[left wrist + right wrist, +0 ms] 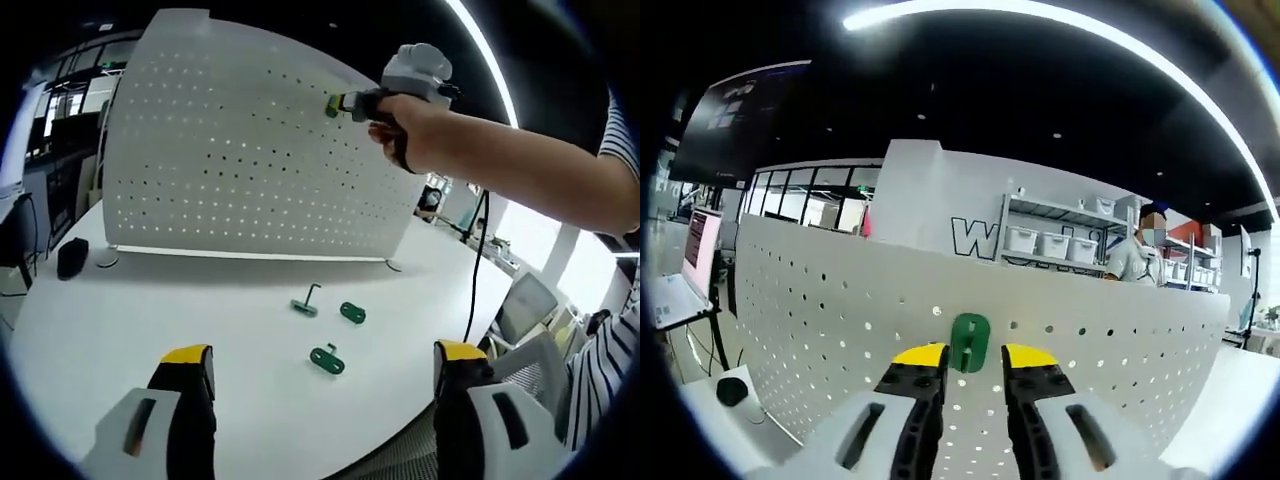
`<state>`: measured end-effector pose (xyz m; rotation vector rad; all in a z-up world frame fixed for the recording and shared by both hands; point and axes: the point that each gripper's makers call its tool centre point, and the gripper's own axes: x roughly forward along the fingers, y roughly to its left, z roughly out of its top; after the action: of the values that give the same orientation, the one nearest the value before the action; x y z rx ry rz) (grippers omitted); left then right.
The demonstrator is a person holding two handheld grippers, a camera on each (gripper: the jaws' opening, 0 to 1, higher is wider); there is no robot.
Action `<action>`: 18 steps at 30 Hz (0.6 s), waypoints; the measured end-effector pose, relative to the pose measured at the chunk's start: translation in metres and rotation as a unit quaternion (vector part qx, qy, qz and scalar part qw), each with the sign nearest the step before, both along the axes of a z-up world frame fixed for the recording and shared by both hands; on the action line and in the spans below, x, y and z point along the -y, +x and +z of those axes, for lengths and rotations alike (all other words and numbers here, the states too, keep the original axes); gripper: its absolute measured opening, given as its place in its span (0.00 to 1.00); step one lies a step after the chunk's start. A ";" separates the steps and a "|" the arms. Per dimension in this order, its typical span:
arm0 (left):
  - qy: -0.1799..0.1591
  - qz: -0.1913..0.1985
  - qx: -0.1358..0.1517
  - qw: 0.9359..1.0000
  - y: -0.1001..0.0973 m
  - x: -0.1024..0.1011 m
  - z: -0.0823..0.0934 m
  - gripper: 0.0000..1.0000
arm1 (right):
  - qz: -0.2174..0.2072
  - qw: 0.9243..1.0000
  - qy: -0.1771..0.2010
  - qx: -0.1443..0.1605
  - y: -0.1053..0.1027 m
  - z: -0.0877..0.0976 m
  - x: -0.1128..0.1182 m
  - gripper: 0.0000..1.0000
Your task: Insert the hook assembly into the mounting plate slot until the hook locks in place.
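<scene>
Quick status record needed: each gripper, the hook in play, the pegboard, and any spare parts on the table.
right gripper: shut on green hook, at the upper part of the pegboard face
left gripper: open, holding nothing, low over the white table
pegboard: white, perforated, standing upright on the table
hook lock state: cannot tell
spare parts: two green hook plates and one hook with a bent dark rod, lying on the table in front of the pegboard
other: dark object at the pegboard's left end

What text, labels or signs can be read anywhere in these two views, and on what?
"W": large dark lettering on the grey back wall, cut off by the shelving; the rest cannot be read.
Pink screen at far left: content too blurred to read.
The pegboard carries none.
</scene>
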<state>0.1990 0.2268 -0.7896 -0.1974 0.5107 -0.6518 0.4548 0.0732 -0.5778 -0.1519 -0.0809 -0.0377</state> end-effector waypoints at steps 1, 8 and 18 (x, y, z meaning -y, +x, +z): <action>0.000 0.001 0.000 1.000 0.000 0.000 0.000 0.92 | 0.002 1.000 0.001 0.002 0.000 0.002 0.000 0.17; 0.006 -0.003 0.000 1.000 -0.001 0.002 -0.001 0.93 | 0.040 0.998 0.025 0.033 -0.013 0.029 0.000 0.19; 0.016 -0.008 0.001 1.000 -0.004 0.007 -0.002 0.93 | 0.070 0.997 0.028 -0.015 -0.047 0.007 0.037 0.19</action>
<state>0.1948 0.2202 -0.7919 -0.1636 0.5216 -0.6584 0.4075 0.0359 -0.5704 -0.0910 -0.0607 0.1021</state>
